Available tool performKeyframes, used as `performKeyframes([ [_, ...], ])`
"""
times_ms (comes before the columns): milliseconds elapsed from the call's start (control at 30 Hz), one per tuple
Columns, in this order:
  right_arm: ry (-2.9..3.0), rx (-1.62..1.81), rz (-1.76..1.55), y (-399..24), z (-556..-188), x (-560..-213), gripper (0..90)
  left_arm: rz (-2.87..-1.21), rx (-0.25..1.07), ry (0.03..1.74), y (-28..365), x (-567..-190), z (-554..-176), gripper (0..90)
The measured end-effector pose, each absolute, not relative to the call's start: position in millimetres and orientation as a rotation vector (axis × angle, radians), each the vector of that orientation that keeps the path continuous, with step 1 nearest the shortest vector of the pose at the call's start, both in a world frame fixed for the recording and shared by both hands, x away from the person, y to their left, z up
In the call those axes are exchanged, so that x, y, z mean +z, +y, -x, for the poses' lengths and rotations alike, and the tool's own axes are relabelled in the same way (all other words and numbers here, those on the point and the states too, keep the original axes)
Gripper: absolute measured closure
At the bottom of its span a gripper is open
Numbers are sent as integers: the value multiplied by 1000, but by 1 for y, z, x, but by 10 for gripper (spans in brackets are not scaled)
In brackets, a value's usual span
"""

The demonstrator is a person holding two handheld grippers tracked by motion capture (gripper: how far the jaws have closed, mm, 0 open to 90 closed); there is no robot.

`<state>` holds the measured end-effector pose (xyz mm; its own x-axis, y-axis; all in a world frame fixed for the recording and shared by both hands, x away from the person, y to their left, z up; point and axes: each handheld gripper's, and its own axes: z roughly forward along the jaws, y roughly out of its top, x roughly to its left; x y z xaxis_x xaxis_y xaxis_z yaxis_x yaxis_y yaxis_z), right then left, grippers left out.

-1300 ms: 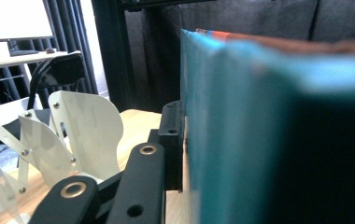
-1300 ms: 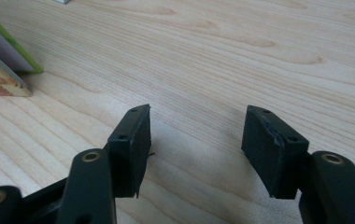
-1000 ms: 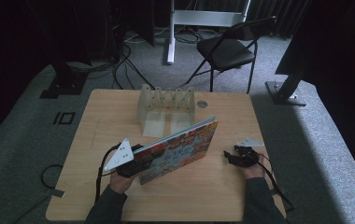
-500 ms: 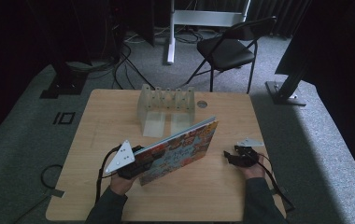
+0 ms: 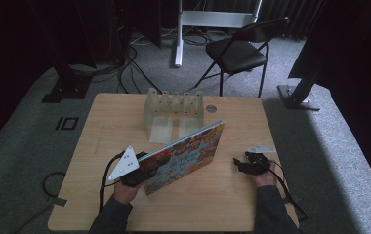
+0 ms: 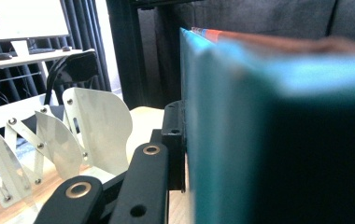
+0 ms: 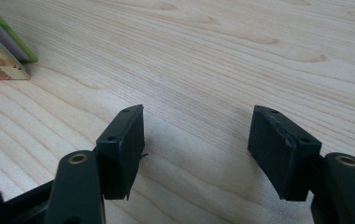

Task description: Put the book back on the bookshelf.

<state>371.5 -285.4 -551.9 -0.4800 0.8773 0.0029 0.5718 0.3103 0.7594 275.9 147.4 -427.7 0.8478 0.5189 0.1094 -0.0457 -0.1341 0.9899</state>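
Your left gripper (image 5: 142,168) is clamped on the near end of the picture book (image 5: 186,153), holding it tilted on its edge across the middle of the table (image 5: 100,117), in front of the white rack (image 5: 174,107). Your right gripper (image 5: 239,165) has just been opening; nothing sits between its jaws, well apart from the book.

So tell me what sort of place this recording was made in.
Probably a studio or lab set up for recording, not a home: a lone wooden table on grey carpet, dark curtains behind, a folding chair, and loose cables around equipment stands.
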Motion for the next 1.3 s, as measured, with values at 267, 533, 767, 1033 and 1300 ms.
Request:
performKeyframes([
  [267,2173,1001,-1286,-285,-372,-552,348,-1640,509,391,151,-427,-275,779],
  [533,2175,1001,-1285,-285,-371,-552,344,-1653,520,396,151,-426,-273,796],
  [767,2177,1001,-1284,-285,-371,-552,341,-1653,522,402,152,-426,-272,799],
  [1033,2177,1001,-1284,-285,-372,-552,340,-1652,530,416,155,-425,-271,800],
  [1300,2180,1002,-1282,-285,-372,-552,333,-1647,538,433,158,-425,-271,799],
])
